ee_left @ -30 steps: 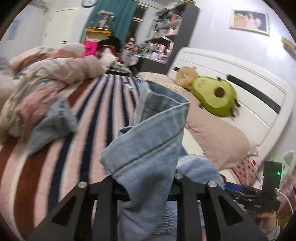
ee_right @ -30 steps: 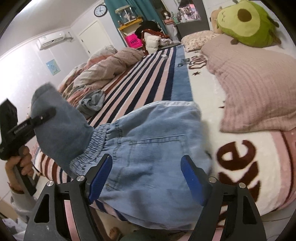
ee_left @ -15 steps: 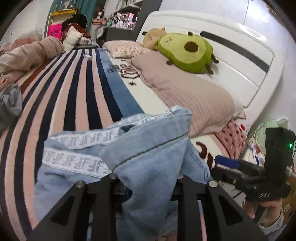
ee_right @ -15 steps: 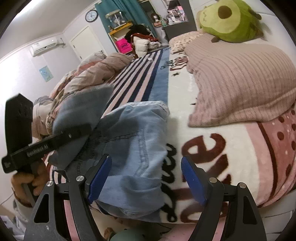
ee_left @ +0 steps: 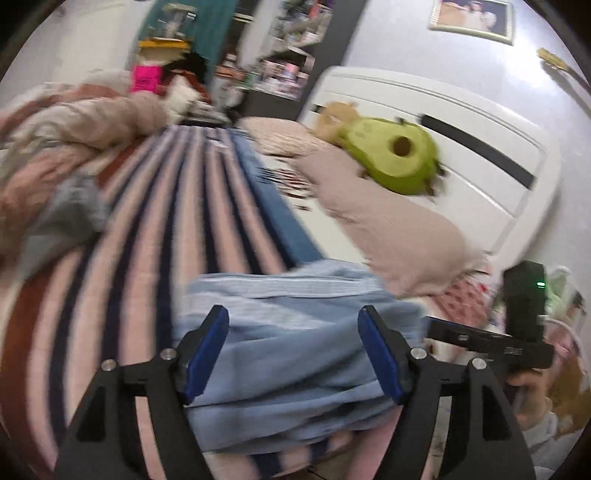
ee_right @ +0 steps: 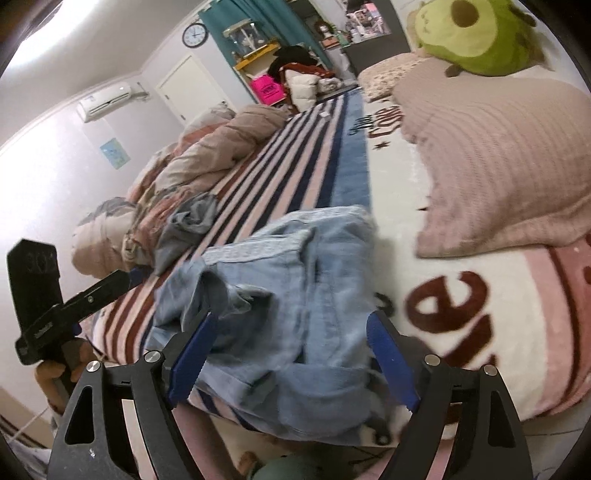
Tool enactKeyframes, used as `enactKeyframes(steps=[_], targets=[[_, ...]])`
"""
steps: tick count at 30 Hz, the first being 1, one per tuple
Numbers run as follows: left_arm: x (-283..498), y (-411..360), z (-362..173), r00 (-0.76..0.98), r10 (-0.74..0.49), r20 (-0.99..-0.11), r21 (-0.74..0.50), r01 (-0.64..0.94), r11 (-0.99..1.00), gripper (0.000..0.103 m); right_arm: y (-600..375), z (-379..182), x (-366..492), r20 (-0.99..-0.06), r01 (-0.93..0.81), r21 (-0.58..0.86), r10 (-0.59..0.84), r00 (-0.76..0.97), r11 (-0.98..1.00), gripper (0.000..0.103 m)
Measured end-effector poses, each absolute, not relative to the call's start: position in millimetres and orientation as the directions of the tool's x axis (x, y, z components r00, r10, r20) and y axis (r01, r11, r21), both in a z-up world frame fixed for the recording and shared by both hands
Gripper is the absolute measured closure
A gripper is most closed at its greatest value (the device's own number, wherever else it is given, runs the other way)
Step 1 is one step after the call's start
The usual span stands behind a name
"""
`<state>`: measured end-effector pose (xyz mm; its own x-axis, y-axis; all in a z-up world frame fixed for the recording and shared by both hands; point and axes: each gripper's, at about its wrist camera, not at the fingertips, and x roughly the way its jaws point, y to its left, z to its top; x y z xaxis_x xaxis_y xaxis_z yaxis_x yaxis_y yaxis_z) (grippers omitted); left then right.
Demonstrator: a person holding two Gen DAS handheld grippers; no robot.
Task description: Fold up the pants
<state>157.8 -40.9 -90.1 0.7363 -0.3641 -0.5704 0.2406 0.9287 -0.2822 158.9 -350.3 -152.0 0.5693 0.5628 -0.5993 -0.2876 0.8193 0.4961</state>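
Light blue denim pants (ee_left: pixel 291 350) lie in a folded, rumpled heap at the near edge of the striped bed. They also show in the right wrist view (ee_right: pixel 288 295). My left gripper (ee_left: pixel 293 354) is open and empty, just above the pants. My right gripper (ee_right: pixel 291 354) is open and empty, over the near end of the pants. The right gripper also appears at the right of the left wrist view (ee_left: pixel 491 339). The left gripper also appears at the left of the right wrist view (ee_right: pixel 70 299).
A striped blanket (ee_left: pixel 177 229) covers the bed. A pink pillow (ee_right: pixel 495 162) and a green avocado plush (ee_right: pixel 469 33) lie to the right by the white headboard (ee_left: pixel 461 122). A bunched duvet (ee_right: pixel 207 162) and a grey garment (ee_right: pixel 188 225) lie to the left.
My left gripper has opened and let go of the pant leg, which now lies folded over the rest of the pants. The left gripper has pulled back.
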Motion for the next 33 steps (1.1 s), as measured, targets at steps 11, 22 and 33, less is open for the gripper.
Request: enactKeyframes(steps=[11,22,33], targets=[[144,11,-120,0.747,-0.339,-0.572,-0.337,0.164,0.927,0.034,-303,-140,164,-0.517,-0.381,0.517,0.634,0.575,0.767,0.013],[151,14,-132,0.735,-0.360,-0.575,-0.356,0.171,0.919,0.034,-248,-176,144,-0.715,-0.565,0.284,0.564,0.414,0.774,0.014],[153,19,-131,0.748,-0.333,-0.574,-0.341,0.152,0.928,0.034,-301,-130,155,-0.606,-0.526,0.380,0.635,0.480,0.761,0.017]])
